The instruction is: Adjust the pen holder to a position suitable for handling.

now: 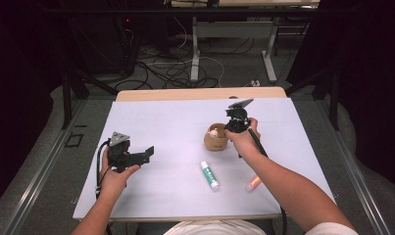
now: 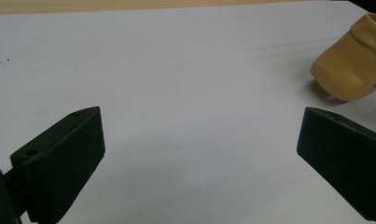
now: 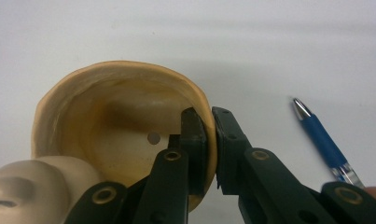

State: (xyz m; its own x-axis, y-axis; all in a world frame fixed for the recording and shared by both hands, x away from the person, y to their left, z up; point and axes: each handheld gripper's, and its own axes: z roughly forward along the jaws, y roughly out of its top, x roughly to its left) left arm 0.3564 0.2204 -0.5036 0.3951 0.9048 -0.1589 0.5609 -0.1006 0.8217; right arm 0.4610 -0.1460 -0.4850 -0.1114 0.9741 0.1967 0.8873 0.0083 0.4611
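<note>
A tan, soft-looking pot (image 1: 214, 141) stands on the white table sheet (image 1: 175, 122), right of the middle. My right gripper (image 1: 229, 129) comes down on its right side. In the right gripper view that gripper (image 3: 211, 127) is shut on the pot's rim (image 3: 207, 109), one jaw inside and one outside. A cream-coloured rounded object (image 3: 31, 186) lies inside the pot at the lower left. My left gripper (image 1: 147, 152) is held low over the sheet at the left and stands open (image 2: 199, 126) with nothing between the jaws. The pot (image 2: 353, 60) shows at that view's upper right.
A white glue stick with a green band (image 1: 209, 175) and an orange-pink marker (image 1: 253, 183) lie near the front, under the right forearm. A blue pen (image 3: 322, 142) lies just right of the pot. Cables and table legs sit on the floor beyond the far edge.
</note>
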